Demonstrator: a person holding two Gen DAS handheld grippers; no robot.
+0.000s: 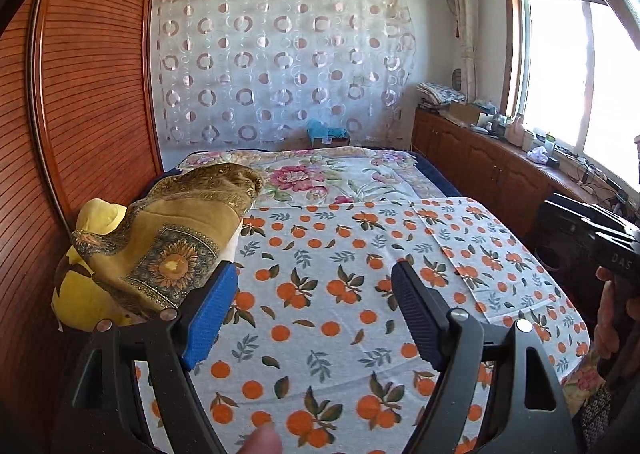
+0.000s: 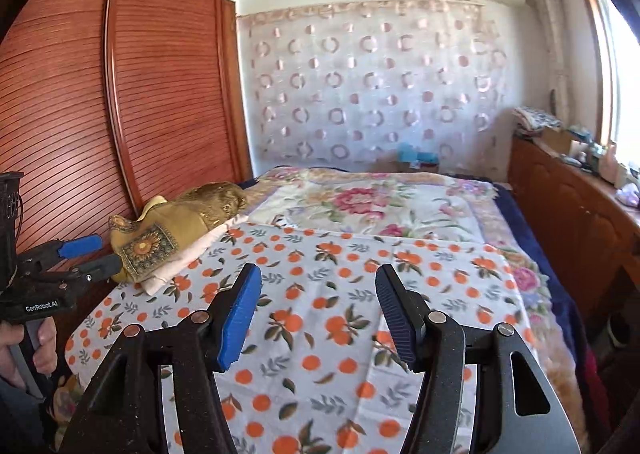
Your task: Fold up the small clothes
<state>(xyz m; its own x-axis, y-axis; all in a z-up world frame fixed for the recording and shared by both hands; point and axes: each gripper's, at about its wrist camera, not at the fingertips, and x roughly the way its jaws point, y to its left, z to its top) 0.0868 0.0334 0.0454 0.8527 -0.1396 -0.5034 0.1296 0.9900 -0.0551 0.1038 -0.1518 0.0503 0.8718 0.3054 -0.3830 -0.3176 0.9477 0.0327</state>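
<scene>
A white cloth with an orange-fruit print [image 1: 344, 306] lies spread flat on the bed; it also shows in the right wrist view [image 2: 344, 294]. Its right part is folded over as a flap [image 1: 492, 254]. My left gripper [image 1: 314, 274] is open and empty above the cloth's left half; it shows from the side in the right wrist view [image 2: 94, 254]. My right gripper [image 2: 318, 282] is open and empty above the cloth's middle; only its body [image 1: 600, 238] shows in the left wrist view.
A mustard sunflower-print cloth [image 1: 176, 246] lies heaped on yellow and white fabrics [image 2: 184, 254] at the bed's left edge. A floral blanket [image 1: 320, 174] covers the far bed. A wooden wardrobe [image 1: 80, 114] stands left, a low cluttered cabinet [image 1: 480, 150] right.
</scene>
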